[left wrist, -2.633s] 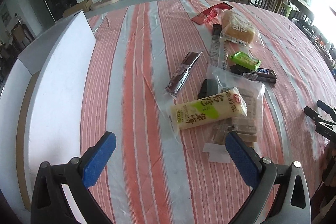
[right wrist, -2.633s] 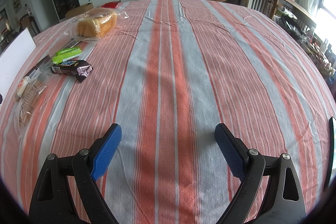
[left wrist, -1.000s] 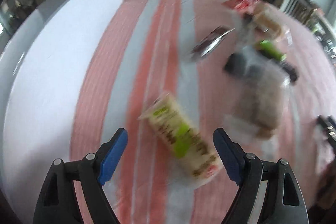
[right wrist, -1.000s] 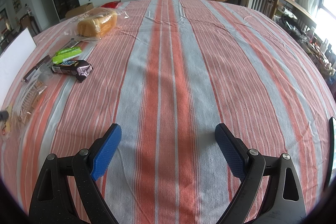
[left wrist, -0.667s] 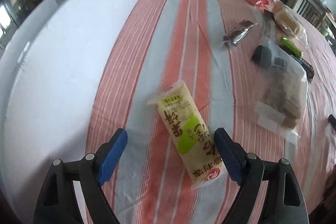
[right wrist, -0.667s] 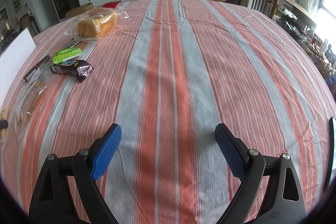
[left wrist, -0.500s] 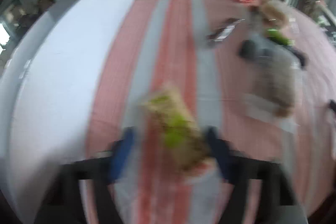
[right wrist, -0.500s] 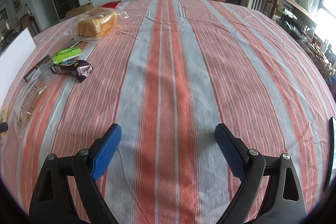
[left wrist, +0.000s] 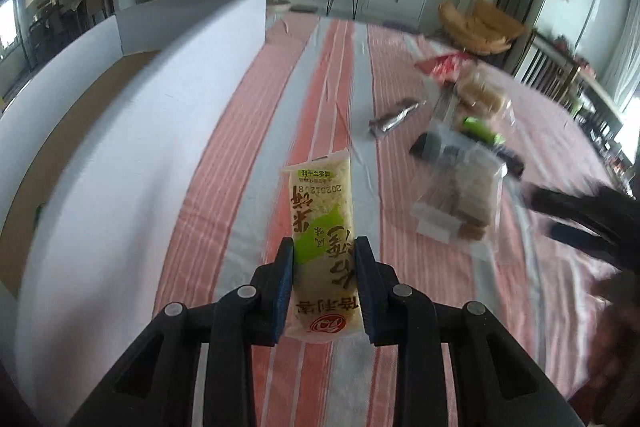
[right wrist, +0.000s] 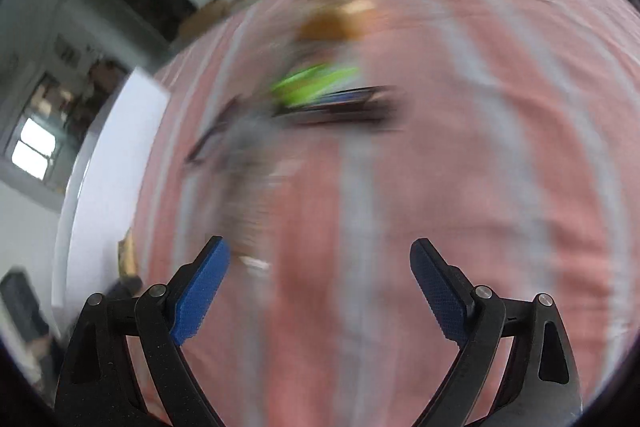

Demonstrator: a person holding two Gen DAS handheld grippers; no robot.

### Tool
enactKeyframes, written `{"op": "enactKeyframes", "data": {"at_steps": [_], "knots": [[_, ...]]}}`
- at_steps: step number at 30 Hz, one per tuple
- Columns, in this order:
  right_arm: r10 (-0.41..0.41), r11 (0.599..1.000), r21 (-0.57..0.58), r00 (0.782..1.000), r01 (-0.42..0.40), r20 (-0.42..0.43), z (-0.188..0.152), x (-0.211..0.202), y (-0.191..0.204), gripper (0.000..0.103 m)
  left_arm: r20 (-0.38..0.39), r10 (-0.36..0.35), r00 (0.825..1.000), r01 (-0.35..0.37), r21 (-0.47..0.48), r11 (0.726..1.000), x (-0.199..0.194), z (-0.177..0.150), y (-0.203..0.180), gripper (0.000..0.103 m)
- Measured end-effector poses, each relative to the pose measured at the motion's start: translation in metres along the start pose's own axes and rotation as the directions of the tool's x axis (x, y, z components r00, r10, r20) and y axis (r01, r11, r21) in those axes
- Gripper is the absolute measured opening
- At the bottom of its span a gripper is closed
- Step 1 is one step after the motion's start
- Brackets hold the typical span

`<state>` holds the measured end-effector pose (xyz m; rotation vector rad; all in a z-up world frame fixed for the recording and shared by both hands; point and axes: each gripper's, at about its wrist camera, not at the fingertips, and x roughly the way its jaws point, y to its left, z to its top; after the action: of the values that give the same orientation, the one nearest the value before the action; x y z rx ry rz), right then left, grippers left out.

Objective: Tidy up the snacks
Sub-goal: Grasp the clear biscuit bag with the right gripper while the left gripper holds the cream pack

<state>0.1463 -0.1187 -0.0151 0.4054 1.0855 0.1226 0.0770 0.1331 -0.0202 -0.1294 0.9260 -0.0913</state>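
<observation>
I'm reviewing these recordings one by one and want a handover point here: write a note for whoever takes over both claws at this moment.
Left claw: its jaws have just been closing and are now shut on the yellow-green rice cracker pack, held above the striped tablecloth.
Right claw: open, empty, over the cloth; its view is blurred.
White box: beside the held pack, on its left in the left wrist view; the part of its floor in view is bare.
Done: one pack gripped.
Left: on the cloth lie the clear cookie bag, green bar, dark wrappers, bread and red packet.
</observation>
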Motion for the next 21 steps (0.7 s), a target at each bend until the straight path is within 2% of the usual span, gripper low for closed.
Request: {"op": "enactKeyframes", "data": {"at_steps": [3, 4, 6, 8, 10, 11, 13, 15, 18, 21], "knots": [[-0.171, 0.985, -0.003, 0.984, 0.171, -0.044, 0.013, 0.05, 0.046, 0.096, 0.033, -0.016, 0.999, 0.016, -0.009, 1.0, -0.017, -0.006, 0.004, 0.029], [-0.232, 0.973, -0.015, 0.972, 0.232, -0.028, 0.013, 0.056, 0.058, 0.097, 0.042, -0.02, 0.999, 0.02, -0.009, 1.0, -0.023, -0.009, 0.006, 0.028], [-0.355, 0.931, -0.103, 0.935, 0.351, -0.016, 0.009, 0.072, 0.081, 0.098, 0.06, -0.024, 0.998, 0.024, 0.005, 1.0, -0.032, -0.015, 0.006, 0.028], [-0.315, 0.928, -0.19, 0.947, 0.321, 0.062, 0.0, 0.071, 0.085, 0.096, 0.072, -0.028, 0.997, 0.026, 0.028, 0.999, -0.037, -0.02, 0.004, 0.028], [-0.279, 0.92, -0.259, 0.955, 0.295, 0.097, -0.008, 0.062, 0.078, 0.092, 0.076, -0.037, 0.996, 0.034, 0.048, 0.998, -0.038, -0.023, 0.0, 0.028], [-0.266, 0.92, -0.267, 0.958, 0.287, 0.111, -0.011, 0.055, 0.073, 0.071, 0.074, -0.046, 0.996, 0.042, 0.052, 0.998, -0.036, -0.022, -0.002, 0.029], [-0.224, 0.939, -0.247, 0.97, 0.241, 0.095, -0.014, 0.037, 0.056, 0.056, 0.062, -0.068, 0.996, 0.064, 0.059, 0.996, -0.03, -0.023, -0.007, 0.029], [-0.177, 0.957, -0.221, 0.981, 0.19, 0.077, -0.019, 0.023, 0.037, 0.055, 0.049, -0.077, 0.996, 0.073, 0.068, 0.995, -0.025, -0.024, -0.013, 0.029], [-0.045, 0.992, -0.117, 0.998, 0.049, 0.038, -0.023, 0.005, 0.011, 0.055, 0.042, -0.092, 0.995, 0.089, 0.064, 0.994, -0.023, -0.023, -0.017, 0.029], [0.091, 0.996, -0.022, 0.995, -0.09, 0.046, -0.029, -0.016, -0.015, 0.055, 0.063, -0.104, 0.993, 0.1, 0.057, 0.993, -0.032, -0.02, -0.018, 0.029]]}}
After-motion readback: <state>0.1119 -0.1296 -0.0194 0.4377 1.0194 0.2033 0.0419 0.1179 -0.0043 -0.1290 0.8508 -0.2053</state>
